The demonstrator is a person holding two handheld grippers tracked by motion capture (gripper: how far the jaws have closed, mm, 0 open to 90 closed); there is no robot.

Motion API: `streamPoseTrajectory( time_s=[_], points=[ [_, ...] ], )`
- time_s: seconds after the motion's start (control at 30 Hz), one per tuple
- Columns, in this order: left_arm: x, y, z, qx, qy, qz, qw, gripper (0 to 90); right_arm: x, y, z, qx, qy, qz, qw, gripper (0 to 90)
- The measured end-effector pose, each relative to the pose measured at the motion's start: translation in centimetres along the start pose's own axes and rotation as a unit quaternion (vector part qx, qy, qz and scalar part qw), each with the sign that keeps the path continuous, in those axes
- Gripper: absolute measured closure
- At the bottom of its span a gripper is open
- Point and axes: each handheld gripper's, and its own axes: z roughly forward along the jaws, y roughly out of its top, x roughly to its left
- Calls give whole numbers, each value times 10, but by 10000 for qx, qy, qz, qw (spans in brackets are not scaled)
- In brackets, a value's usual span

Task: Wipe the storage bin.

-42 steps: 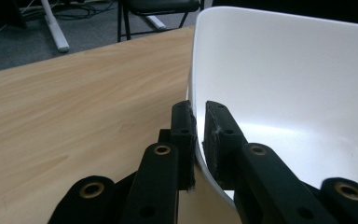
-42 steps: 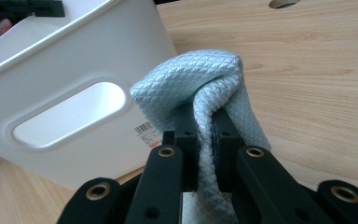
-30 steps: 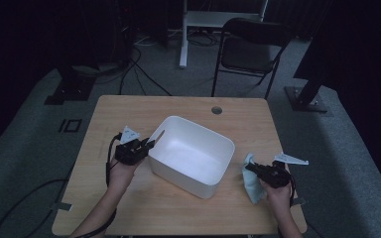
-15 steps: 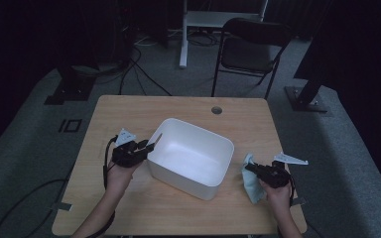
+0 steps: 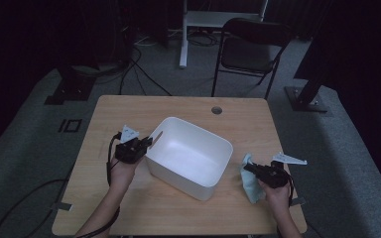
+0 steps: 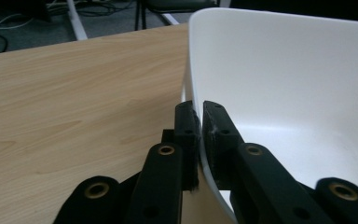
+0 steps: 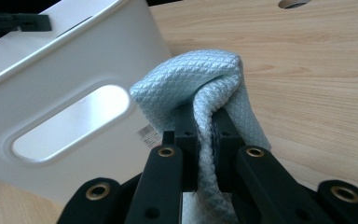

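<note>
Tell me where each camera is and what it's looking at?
High view: above the person's side, looking forward and down on the table; both forearms enter below.
Left gripper view: rides the left gripper, jaws clamped on the white bin wall.
Right gripper view: rides the right gripper, jaws pinching the blue cloth.
All three share the bin.

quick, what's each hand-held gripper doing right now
left hand-held gripper: just closed on the white tub rim
right hand-held gripper: shut on the light blue cloth
</note>
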Motion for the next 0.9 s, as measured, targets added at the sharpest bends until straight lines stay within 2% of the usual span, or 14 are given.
streamPoseTrajectory(
  time_s=[0.17, 0.43, 0.67, 0.8, 0.9],
  points=[
    [8, 0, 1, -59, 71, -111, 9999, 877, 10, 4, 1, -31, 158, -93, 9998, 843],
    [9, -3, 1, -181, 20, -151, 9997, 875, 31, 10, 6, -33, 443, -329, 9985, 843],
    [7, -3, 1, -172, 95, -141, 9997, 875, 44, 21, 14, -117, 643, -484, 9967, 843],
    [7, -3, 1, -169, 130, -135, 9997, 875, 51, 25, 23, -82, 652, -611, 9960, 843],
    [8, -3, 1, -173, 158, -131, 9996, 875, 50, 27, 26, -81, 603, -604, 9963, 843]
  ],
)
